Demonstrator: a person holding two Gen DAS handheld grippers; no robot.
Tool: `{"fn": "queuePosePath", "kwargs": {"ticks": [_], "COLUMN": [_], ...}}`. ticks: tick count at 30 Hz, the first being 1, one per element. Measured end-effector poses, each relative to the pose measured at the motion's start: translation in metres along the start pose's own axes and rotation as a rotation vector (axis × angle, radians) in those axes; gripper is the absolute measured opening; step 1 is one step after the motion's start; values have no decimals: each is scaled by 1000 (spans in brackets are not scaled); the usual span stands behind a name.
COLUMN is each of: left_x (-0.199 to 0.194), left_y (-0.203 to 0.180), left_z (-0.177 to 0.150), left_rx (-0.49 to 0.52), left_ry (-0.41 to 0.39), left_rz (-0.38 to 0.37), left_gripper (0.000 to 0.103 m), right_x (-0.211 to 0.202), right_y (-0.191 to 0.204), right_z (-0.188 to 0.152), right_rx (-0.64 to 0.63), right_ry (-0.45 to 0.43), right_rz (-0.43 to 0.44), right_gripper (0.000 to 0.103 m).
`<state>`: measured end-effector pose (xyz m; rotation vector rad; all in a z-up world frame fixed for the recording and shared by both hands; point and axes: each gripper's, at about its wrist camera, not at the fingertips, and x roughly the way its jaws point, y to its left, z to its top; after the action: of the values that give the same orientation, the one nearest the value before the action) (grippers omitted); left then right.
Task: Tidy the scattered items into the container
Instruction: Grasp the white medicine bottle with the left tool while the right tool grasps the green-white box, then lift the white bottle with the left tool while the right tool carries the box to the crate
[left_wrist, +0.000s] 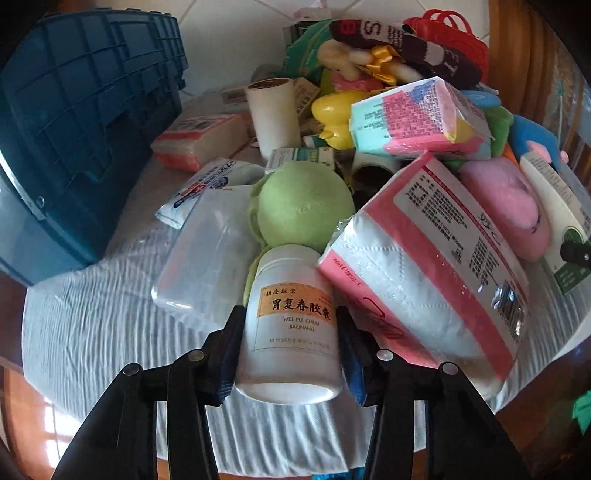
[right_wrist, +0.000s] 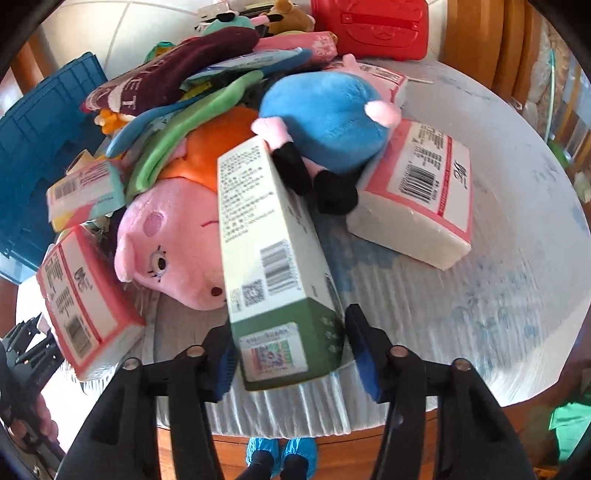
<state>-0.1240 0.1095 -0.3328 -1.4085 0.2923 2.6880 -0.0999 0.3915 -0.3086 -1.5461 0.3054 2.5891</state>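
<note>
Left gripper (left_wrist: 290, 343) fingers clamp the white pill bottle (left_wrist: 291, 332), right gripper (right_wrist: 288, 350) fingers loosely straddle the green carton (right_wrist: 273, 280), which may slip

**Counting the pile on the round surface**

Three pink-banded tissue packs are showing in the right wrist view: one at the left (right_wrist: 86, 299), one at the right (right_wrist: 417, 192), and one partly hidden behind the blue plush (right_wrist: 384, 79). Two plush toys are lying there, a pink pig (right_wrist: 173, 240) and a blue one (right_wrist: 328, 114). One green-and-white carton (right_wrist: 273, 258) is sitting in front of them, and one red case (right_wrist: 373, 27) is standing at the back.

In the left wrist view, one white pill bottle (left_wrist: 291, 321), one green ball (left_wrist: 304, 205), one white paper roll (left_wrist: 271, 114), one clear plastic box (left_wrist: 201, 258) and one blue crate (left_wrist: 81, 122) are appearing. Smaller items deeper in the heap are proving too jumbled to count.
</note>
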Motion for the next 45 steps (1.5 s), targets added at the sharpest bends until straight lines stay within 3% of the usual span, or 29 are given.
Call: {"fn": "queuePosePath", "kwargs": {"ticks": [2, 17, 18, 19, 20, 25, 30, 45], "left_x": [-3, 14, 12, 9, 4, -27, -61, -132], "left_y": [8, 15, 15, 16, 18, 32, 47, 28], "left_z": [-4, -3, -3, -3, -3, 14, 38, 91], "left_rx": [-16, -70, -70, -72, -78, -104, -129, -126], "left_ry": [-1, 55, 51, 46, 37, -42, -120, -249], "left_rz": [-1, 17, 27, 33, 35, 64, 42, 6], "left_gripper": [46, 46, 46, 46, 46, 46, 46, 46], "right_x": [-2, 22, 20, 21, 21, 7, -26, -121], "right_y": [5, 7, 7, 6, 6, 7, 14, 45], "right_z": [0, 18, 13, 12, 11, 10, 20, 61], "right_rx": [-25, -52, -50, -47, -49, -52, -61, -127], "right_ry": [-13, 0, 8, 13, 19, 10, -61, -249], "right_rz": [-21, -51, -32, -28, -31, 13, 46, 96], "right_gripper": [75, 75, 72, 48, 41, 36, 34, 34]}}
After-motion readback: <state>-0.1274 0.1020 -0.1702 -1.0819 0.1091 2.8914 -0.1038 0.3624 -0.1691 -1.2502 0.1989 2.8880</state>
